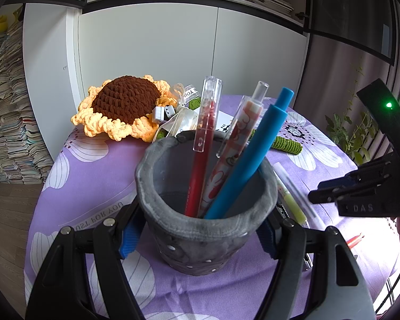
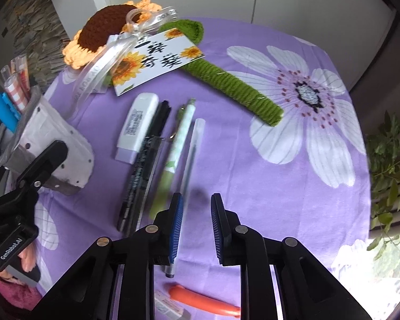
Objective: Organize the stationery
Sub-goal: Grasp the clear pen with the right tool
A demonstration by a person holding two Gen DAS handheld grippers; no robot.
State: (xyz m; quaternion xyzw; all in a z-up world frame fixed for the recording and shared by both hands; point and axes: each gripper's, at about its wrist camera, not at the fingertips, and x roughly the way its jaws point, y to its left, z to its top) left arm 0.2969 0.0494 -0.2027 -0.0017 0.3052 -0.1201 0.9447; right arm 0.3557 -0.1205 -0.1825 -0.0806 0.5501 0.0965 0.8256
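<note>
Orange pen [image 2: 204,300] partly behind right tool [image 2: 196,229]

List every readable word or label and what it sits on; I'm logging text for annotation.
"DAS": on the right gripper.
"GenRobot.AI": on the left gripper body.
"JUST FOR YOU", upside down: tablecloth.
Sunflower card: large Chinese characters, not confidently readable.
White correction tape, black pen, ribbon: print blurred.

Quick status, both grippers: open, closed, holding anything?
Left gripper: shut on the grey pen holder.
Right gripper: open, empty, above the clear pen.
</note>
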